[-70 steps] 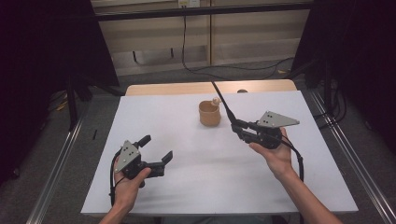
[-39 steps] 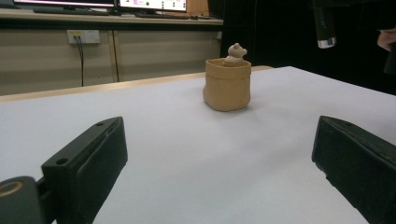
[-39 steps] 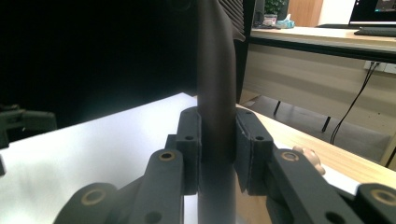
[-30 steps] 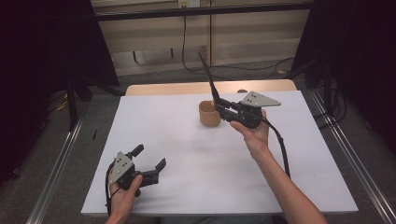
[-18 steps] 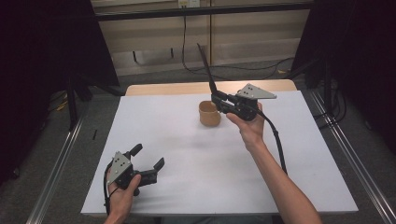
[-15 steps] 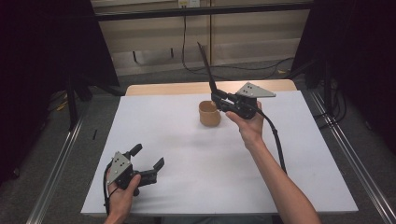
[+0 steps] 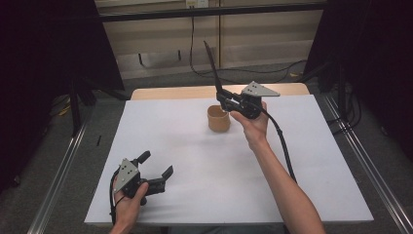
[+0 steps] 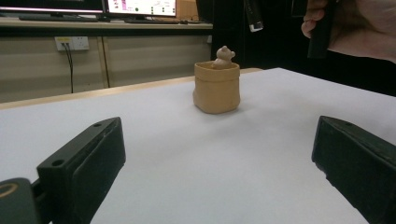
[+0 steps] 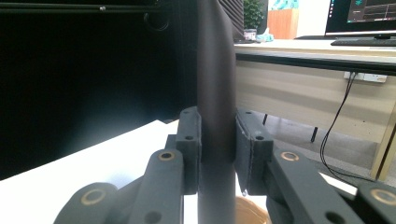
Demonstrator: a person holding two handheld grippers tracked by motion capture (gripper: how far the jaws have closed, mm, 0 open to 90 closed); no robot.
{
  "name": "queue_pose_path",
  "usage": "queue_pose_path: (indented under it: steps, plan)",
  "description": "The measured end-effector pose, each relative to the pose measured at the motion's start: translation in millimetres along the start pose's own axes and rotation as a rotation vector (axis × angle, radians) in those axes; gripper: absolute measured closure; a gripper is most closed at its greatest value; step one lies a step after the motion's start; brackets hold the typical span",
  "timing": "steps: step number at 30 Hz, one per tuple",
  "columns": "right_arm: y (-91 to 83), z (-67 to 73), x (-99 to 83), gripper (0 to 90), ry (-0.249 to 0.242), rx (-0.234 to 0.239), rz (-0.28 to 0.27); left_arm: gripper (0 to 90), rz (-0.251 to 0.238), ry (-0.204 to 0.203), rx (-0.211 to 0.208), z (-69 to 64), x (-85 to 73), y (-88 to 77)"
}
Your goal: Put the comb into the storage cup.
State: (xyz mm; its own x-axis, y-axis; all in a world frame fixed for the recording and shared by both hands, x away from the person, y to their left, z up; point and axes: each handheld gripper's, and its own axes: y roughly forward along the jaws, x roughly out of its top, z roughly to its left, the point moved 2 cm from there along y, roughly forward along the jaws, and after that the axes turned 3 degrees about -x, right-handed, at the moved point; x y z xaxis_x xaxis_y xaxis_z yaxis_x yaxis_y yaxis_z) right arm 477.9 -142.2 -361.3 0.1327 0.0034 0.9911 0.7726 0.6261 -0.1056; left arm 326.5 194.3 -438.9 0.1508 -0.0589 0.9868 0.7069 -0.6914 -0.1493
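A small tan pot (image 7: 218, 118) with a little bear figure on its rim stands toward the back middle of the white table (image 7: 195, 165). My right gripper (image 7: 223, 99) hovers just above and right of the pot, shut on a long thin black stick (image 7: 212, 68) that points up and slightly left. In the right gripper view both pads press the stick (image 9: 215, 93), with the pot's rim (image 9: 252, 212) below. My left gripper (image 7: 157, 164) rests near the front left edge, open and empty. In the left gripper view the pot (image 8: 216, 88) stands beyond the wide-apart jaws.
A wooden strip (image 7: 195, 91) runs along the table's back edge. Metal rails (image 7: 360, 156) flank the table on both sides. Cables (image 7: 243, 70) lie on the floor behind. A desk with monitors (image 8: 140, 7) stands farther back.
My right hand has carried the stick left and back until it hangs over the pot, and the stick has tipped more upright. The left gripper has settled slightly nearer the front edge.
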Motion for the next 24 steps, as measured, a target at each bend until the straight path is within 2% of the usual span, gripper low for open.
queue_pose_path:
  steps: [24]
  plan:
    - [33.2, -9.8, -18.4, 72.9, -0.02, -0.022, 0.063, 3.0, 0.005, 0.004, 0.0, 0.5, -0.5, 0.6]
